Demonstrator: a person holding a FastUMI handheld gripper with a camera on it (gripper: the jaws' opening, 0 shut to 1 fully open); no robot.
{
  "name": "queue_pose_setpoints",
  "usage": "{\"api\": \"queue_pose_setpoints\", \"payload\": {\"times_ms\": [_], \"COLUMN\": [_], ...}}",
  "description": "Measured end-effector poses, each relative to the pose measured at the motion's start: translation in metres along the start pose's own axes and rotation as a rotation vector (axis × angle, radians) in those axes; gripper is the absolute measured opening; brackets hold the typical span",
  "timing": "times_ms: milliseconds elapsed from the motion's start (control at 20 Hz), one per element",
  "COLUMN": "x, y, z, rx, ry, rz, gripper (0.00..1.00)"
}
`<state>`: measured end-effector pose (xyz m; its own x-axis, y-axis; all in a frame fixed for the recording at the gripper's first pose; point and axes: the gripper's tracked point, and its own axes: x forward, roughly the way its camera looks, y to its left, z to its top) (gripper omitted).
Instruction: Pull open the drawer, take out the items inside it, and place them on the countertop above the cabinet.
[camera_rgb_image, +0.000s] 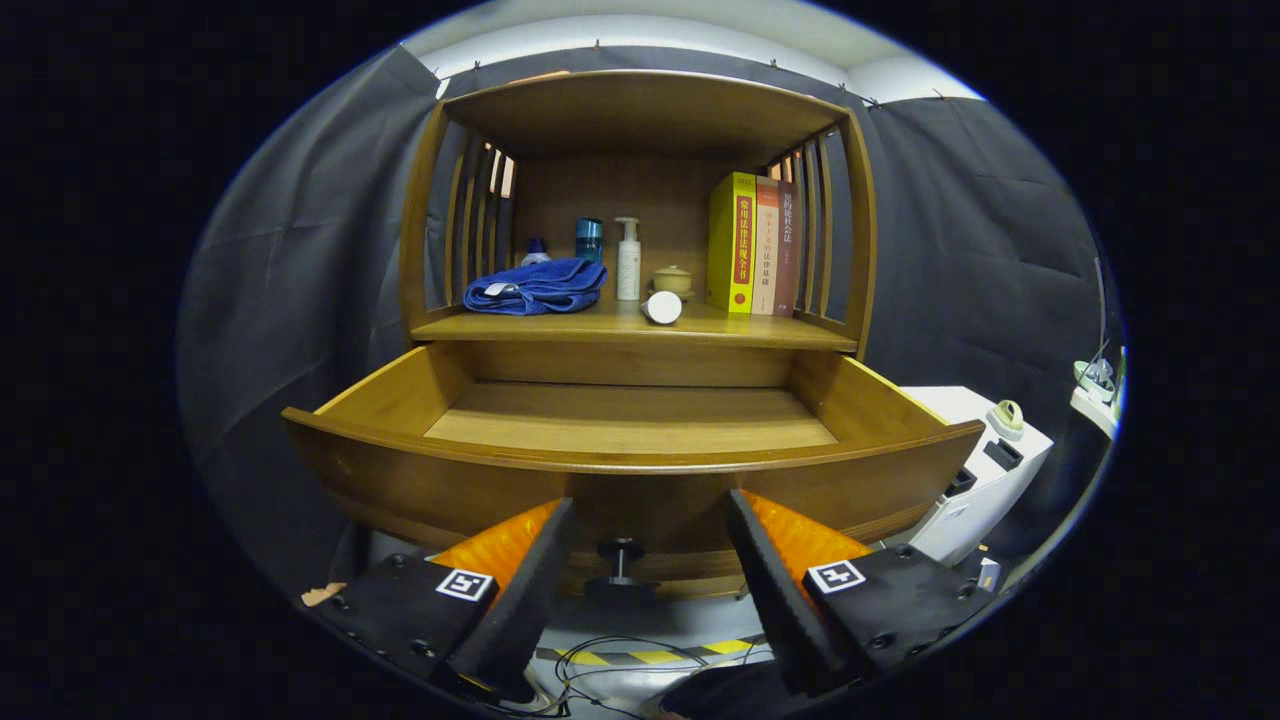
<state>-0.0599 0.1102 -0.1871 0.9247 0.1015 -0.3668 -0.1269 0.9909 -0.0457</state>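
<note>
Two fingers of the gripper (650, 505) spreading wide, gripping nothing, flanking the dark knob (621, 553) at 6 o'clock on the drawer (630, 480) front. Drawer standing pulled open, bare wooden floor showing. On the countertop (760, 330) at 12 o'clock: blue towel (535, 286), pump bottle (628, 260), lying white cylinder (662, 307), small lidded pot (672, 280), three upright books (755, 245).

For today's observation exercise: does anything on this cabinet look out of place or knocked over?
One thing: a white bottle lies on its side at the countertop's front edge, while the pump bottle behind it stands upright. The drawer is open, and the gripper has its jaws spread around the knob.
</note>
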Motion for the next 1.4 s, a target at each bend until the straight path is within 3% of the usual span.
{"api": "queue_pose_setpoints", "payload": {"times_ms": [1400], "x": [0.124], "y": [0.006], "z": [0.055], "rx": [-0.027], "ry": [-0.047], "rz": [-0.02], "gripper": [0.97]}}
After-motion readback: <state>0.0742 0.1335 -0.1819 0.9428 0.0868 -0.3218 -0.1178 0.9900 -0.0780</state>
